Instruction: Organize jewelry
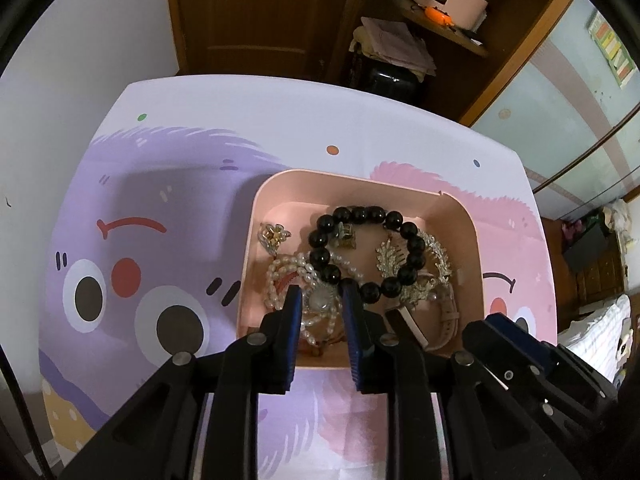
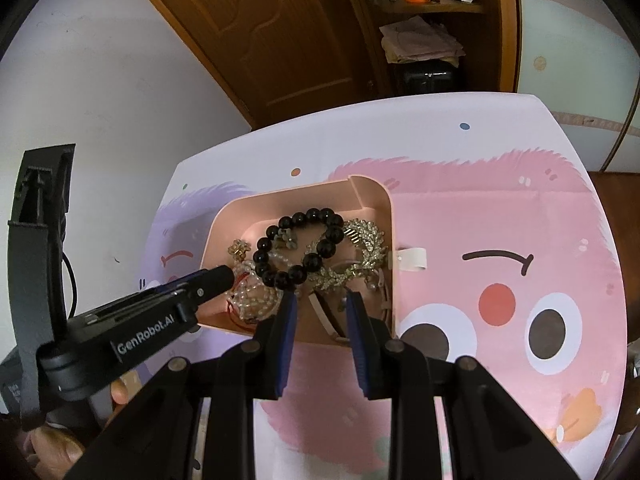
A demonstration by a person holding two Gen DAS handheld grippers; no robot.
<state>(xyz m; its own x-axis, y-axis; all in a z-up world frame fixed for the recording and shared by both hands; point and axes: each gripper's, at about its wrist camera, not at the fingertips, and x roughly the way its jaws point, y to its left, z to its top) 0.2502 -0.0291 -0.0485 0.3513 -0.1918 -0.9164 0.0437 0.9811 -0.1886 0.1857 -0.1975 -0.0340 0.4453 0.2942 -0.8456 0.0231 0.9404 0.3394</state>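
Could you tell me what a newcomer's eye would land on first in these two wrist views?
First, the black bead bracelet, lying on top of the tangle in the pink tray at mid-table. Around it lie a pearl strand on the left and a silver leaf brooch inside its ring. Under everything, the cartoon-face tablecloth stands out.

Glossy black beads of the bracelet [image 1: 366,254] are catching the light beside sparkling silver-toned metal leaf brooches [image 1: 390,258] and softly lustrous pearl strands [image 1: 288,276], all lying in a smooth matt pink plastic tray [image 1: 466,248] that is sitting on a smooth printed tabletop [image 1: 168,208].
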